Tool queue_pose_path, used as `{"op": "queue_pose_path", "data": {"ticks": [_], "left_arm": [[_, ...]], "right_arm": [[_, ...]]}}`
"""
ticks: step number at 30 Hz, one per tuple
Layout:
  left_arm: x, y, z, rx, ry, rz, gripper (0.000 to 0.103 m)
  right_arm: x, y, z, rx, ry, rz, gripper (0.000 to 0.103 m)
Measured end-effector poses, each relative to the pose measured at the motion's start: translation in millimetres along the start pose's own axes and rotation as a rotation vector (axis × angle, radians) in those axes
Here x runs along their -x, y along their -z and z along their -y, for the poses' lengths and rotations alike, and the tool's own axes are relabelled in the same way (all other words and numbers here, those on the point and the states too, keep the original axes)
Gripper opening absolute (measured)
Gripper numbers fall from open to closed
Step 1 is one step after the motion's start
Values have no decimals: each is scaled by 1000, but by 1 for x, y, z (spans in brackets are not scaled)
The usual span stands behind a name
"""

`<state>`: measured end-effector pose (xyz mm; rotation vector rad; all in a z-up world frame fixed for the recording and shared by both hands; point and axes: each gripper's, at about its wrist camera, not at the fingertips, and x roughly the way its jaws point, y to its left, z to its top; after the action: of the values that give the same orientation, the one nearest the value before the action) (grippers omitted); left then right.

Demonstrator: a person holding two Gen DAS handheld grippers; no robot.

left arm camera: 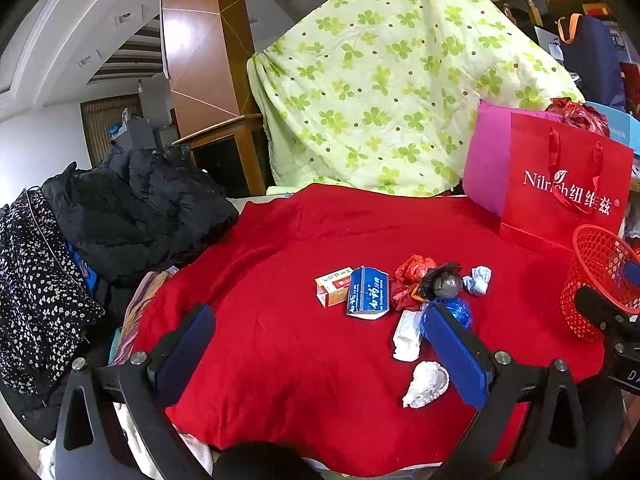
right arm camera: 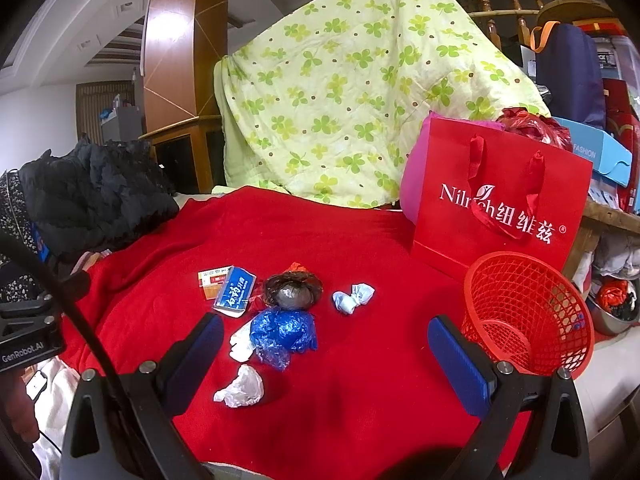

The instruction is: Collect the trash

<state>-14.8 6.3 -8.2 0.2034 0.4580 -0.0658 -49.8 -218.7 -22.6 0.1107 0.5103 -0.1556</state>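
Note:
Trash lies in a cluster on the red blanket [left arm camera: 280,264]: an orange-white box [left arm camera: 333,286], a blue carton [left arm camera: 369,290], a red wrapper [left arm camera: 410,276], a black bag [left arm camera: 444,280], a pale blue wad [left arm camera: 478,279], a blue plastic bag [right arm camera: 284,332], a white tube wrapper [left arm camera: 408,336] and a white crumpled tissue [left arm camera: 426,384]. A red mesh basket [right arm camera: 528,312] stands at the right. My left gripper [left arm camera: 320,344] is open and empty, just short of the cluster. My right gripper [right arm camera: 326,356] is open and empty, with the tissue [right arm camera: 242,388] near its left finger.
A red gift bag [right arm camera: 500,208] stands behind the basket. A green clover quilt [left arm camera: 392,80] hangs at the back. Dark jackets [left arm camera: 132,208] are piled at the left. A metal bowl [right arm camera: 612,312] sits at the far right.

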Motion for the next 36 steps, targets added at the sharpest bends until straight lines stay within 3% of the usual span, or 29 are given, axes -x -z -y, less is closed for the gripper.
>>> {"op": "queue_pose_path", "data": {"ticks": [23, 36], "left_arm": [[-34, 14, 11, -19, 32, -62, 103], [-97, 50, 14, -44, 138, -156, 103]], "right_arm": [[-25, 6, 2, 14, 23, -50, 103], [-111, 29, 11, -32, -120, -173, 103]]}}
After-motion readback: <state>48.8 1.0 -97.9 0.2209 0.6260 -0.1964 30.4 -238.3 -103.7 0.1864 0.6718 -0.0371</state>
